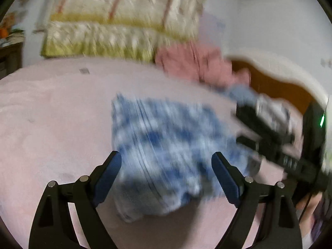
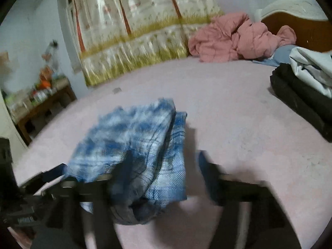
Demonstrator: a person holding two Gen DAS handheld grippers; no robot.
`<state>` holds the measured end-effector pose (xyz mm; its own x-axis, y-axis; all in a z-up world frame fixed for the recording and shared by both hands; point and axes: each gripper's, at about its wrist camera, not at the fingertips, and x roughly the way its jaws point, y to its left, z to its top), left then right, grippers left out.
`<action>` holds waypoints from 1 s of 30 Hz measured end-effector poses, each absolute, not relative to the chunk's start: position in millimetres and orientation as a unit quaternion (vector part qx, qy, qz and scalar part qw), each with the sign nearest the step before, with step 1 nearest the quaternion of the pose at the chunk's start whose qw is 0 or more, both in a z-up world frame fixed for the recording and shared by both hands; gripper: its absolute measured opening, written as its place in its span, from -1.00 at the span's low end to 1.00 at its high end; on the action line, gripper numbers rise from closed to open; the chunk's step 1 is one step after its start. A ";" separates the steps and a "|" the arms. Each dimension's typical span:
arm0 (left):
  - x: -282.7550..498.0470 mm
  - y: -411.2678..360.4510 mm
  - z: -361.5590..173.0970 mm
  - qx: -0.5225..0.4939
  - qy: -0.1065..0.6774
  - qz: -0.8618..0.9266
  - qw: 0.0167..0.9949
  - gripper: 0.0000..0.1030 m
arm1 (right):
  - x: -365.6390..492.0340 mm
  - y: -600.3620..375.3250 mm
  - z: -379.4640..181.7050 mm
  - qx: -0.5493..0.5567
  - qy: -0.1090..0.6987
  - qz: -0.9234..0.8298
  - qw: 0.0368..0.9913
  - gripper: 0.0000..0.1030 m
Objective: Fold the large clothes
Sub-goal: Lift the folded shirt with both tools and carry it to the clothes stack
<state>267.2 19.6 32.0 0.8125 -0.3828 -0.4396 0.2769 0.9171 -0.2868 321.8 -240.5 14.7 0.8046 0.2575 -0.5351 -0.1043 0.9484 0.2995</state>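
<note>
In the left wrist view, the left gripper (image 1: 166,166) is standing released, jaws wide apart and gripping nothing, above the near edge of the folded blue plaid garment (image 1: 166,145), which is lying mid-bed on the pink bedspread (image 1: 51,114). In the right wrist view, the right gripper (image 2: 157,178) is also standing released; the garment is lying between its blurred fingers, unpinched, probably because the fold is finished. A pink quilt (image 2: 234,41) is sitting at the far edge.

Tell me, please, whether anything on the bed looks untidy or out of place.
The pink garment lies crumpled in a heap by the headboard, unfolded. The blue-and-white checked garment is folded but rumpled, its near edge bunched.
</note>
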 end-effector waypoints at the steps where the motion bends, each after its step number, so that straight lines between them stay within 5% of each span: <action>1: 263.4 27.9 37.5 -0.120 0.228 -0.169 0.951 0.87 | 320.5 -243.1 17.1 0.145 0.291 0.115 0.939 0.46; 3: 264.5 40.9 41.0 -0.148 0.212 -0.165 0.952 0.98 | 322.9 -243.5 15.3 0.164 0.300 0.150 0.928 0.70; 11: 339.4 71.0 -30.4 -0.350 0.392 -0.242 0.816 0.97 | 355.2 -244.1 -33.6 0.245 0.413 0.165 0.862 0.89; 15: 335.6 51.6 -26.1 -0.292 0.391 -0.252 0.836 0.98 | 363.4 -252.3 -44.4 0.292 0.412 0.183 0.843 0.90; 16: 335.8 44.9 -27.4 -0.274 0.398 -0.249 0.839 0.97 | 364.1 -249.1 -45.6 0.284 0.413 0.184 0.845 0.76; 18: 334.3 34.7 -25.7 -0.242 0.402 -0.245 0.848 0.85 | 366.8 -238.0 -47.1 0.273 0.419 0.209 0.840 0.13; 21: 326.1 22.2 -19.7 -0.205 0.388 -0.238 0.866 0.16 | 365.7 -230.9 -44.7 0.258 0.407 0.200 0.853 -0.06; 23: 318.5 19.6 -14.1 -0.194 0.367 -0.245 0.876 -0.11 | 360.9 -225.6 -40.5 0.242 0.395 0.195 0.865 -0.13; 30: 278.7 -14.0 34.0 -0.086 0.266 -0.253 0.926 -0.33 | 314.5 -216.8 9.8 0.154 0.292 0.171 0.928 -0.25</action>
<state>278.7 -14.0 34.0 0.7309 -0.5136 -0.4494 0.4220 0.8576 -0.2939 314.5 -216.8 9.8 0.7706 0.4079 -0.4897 -0.2285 0.8941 0.3851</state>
